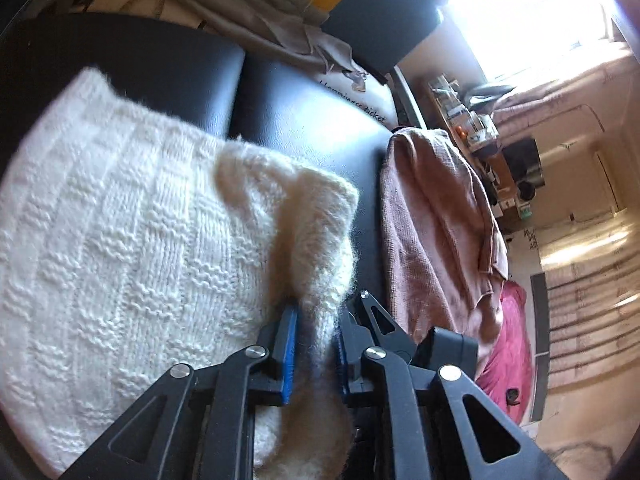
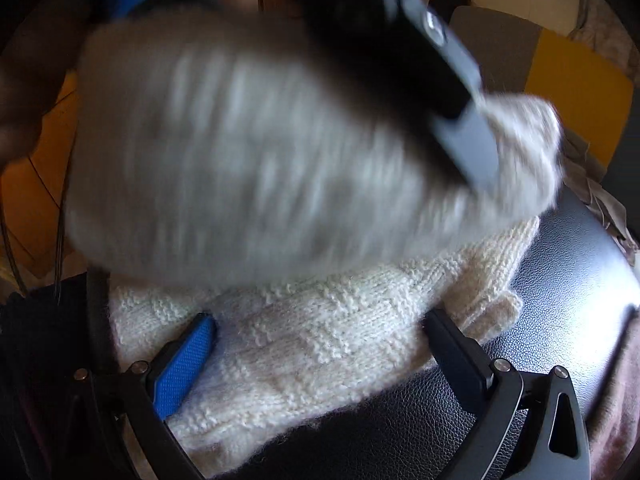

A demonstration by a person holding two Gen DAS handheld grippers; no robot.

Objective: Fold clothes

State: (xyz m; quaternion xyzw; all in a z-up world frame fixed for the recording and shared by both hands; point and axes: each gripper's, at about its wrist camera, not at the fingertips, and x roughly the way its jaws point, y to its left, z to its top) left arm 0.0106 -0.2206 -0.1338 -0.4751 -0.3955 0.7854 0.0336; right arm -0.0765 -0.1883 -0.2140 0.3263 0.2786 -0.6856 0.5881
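The left gripper (image 1: 316, 344) was clamped on a fold of the white knit sweater (image 1: 120, 240). The right gripper (image 2: 320, 344) stood with fingers wide apart over the sweater, with pink clothes (image 1: 436, 232) at three o'clock on the black couch (image 1: 304, 120).

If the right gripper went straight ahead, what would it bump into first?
Probably the white knit sweater. The right gripper has its jaws wide open with the sweater lying between them on the black seat, though depth is hard to judge.

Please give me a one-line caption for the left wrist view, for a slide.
Left gripper shut on a fold of white sweater lying on a black sofa.
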